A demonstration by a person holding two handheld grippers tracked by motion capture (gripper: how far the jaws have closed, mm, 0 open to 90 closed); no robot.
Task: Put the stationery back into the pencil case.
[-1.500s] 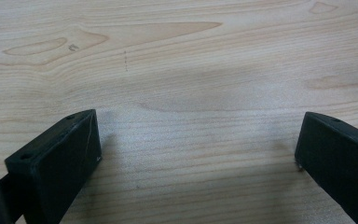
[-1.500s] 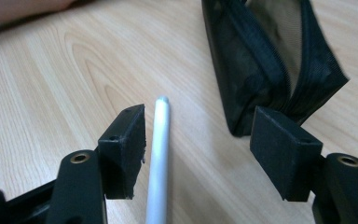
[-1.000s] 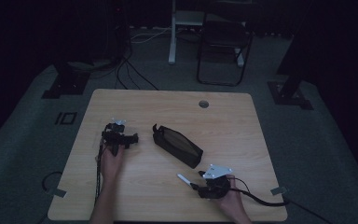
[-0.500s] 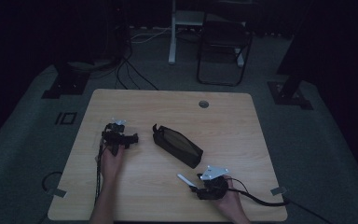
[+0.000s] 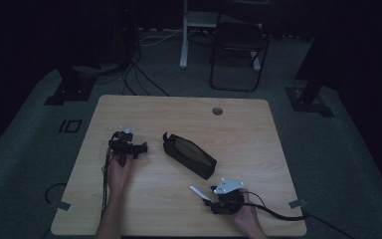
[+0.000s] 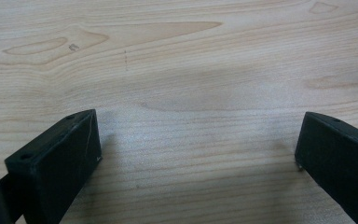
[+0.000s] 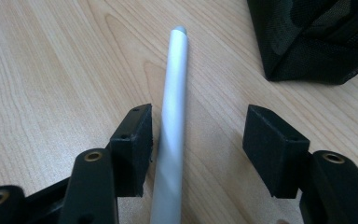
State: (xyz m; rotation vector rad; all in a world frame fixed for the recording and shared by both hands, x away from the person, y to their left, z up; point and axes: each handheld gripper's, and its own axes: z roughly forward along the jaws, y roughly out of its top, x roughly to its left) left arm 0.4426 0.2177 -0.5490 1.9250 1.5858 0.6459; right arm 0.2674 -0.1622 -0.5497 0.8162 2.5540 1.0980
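A white pen [image 7: 172,116] lies on the wooden table [image 5: 258,149] near its front edge, also seen as the pen [image 5: 198,192] in the high view. My right gripper [image 7: 198,128] is open around it: the pen runs between the jaws, close to the left one, with a wide gap to the right one. In the high view the right gripper [image 5: 218,200] sits at the pen's near end. A black mesh pouch [image 5: 189,155] lies at the table's middle, and its corner [image 7: 307,42] shows beyond the jaws. My left gripper [image 5: 128,148] rests open at the table's left, with bare wood between its jaws [image 6: 198,140].
A round cable hole [image 5: 217,110] sits near the table's far edge. A cable [image 5: 278,215] trails right from the right gripper. On the floor beyond the table stand a dark chair [image 5: 238,45] and stand bases [image 5: 69,87].
The right gripper has crept slightly left along the white pen. The left gripper and the pouch have not moved.
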